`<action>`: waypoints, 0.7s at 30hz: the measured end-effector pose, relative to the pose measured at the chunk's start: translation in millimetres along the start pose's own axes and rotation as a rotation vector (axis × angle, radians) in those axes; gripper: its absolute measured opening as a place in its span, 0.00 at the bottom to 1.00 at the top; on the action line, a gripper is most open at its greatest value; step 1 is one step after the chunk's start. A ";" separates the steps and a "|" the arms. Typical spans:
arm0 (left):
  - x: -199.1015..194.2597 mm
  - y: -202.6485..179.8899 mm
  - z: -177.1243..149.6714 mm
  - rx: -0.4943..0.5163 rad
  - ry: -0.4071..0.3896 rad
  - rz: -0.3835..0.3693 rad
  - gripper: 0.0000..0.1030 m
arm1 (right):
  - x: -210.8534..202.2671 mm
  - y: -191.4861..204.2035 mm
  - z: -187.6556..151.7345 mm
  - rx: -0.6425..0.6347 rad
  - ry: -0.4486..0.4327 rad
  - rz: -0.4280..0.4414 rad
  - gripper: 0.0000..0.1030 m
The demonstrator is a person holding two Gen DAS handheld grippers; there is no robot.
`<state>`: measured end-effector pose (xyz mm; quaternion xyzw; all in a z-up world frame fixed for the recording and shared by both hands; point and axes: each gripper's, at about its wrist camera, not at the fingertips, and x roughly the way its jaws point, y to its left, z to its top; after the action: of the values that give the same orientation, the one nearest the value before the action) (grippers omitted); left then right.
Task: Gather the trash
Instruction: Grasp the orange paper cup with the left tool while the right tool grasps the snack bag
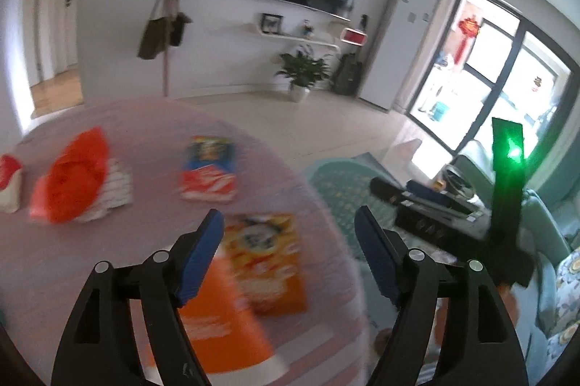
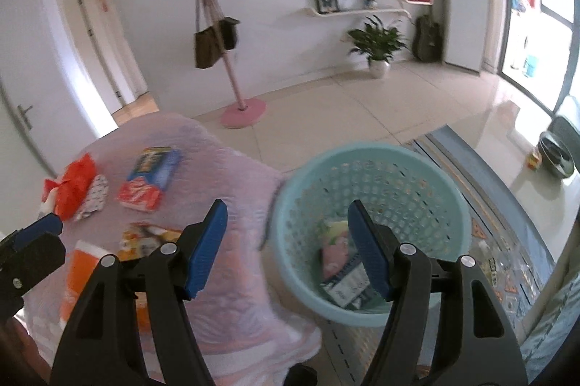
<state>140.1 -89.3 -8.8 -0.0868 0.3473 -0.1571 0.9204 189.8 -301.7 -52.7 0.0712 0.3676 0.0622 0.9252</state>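
Note:
My left gripper (image 1: pixel 290 251) is open and empty above the pink-covered table (image 1: pixel 72 259), over a yellow-orange snack packet (image 1: pixel 268 262) and an orange packet (image 1: pixel 221 324). Further off lie a blue-and-red packet (image 1: pixel 208 168) and a red plastic bag (image 1: pixel 72 175). My right gripper (image 2: pixel 286 248) is open and empty, above the table edge and the teal basket (image 2: pixel 373 168), which holds a few wrappers (image 2: pixel 344 262). The same packets show in the right wrist view: blue-and-red (image 2: pixel 152 173), red bag (image 2: pixel 74 184), yellow-orange (image 2: pixel 145 239). The left gripper's blue fingertip (image 2: pixel 43 222) shows at the left.
A patterned white wrapper (image 2: pixel 94 197) lies by the red bag. A pink coat stand (image 2: pixel 243 110) is on the tiled floor behind the table. A blue rug (image 2: pixel 507 241) lies under the basket. A sofa with dark objects (image 1: pixel 435 201) is to the right.

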 end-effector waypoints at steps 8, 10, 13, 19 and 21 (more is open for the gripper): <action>-6.6 64.4 -32.7 -0.097 0.117 0.008 0.80 | -5.2 51.1 -18.8 -0.093 0.001 0.090 0.63; -2.7 73.4 -38.3 -0.126 0.142 -0.013 0.80 | -3.0 60.7 -23.6 -0.111 0.014 0.093 0.63; 3.5 78.9 -48.5 -0.143 0.162 -0.025 0.80 | -2.2 70.0 -32.6 -0.124 0.026 0.099 0.63; 22.0 75.2 -60.7 -0.169 0.187 -0.045 0.78 | 1.1 70.0 -41.0 -0.119 0.049 0.098 0.63; 25.3 69.8 -63.2 -0.165 0.181 -0.042 0.77 | 3.6 69.1 -41.3 -0.114 0.058 0.100 0.63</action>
<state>131.9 -36.0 -90.0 -0.1549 0.4387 -0.1542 0.8716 159.6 -229.7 -72.6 0.0349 0.3863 0.1313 0.9123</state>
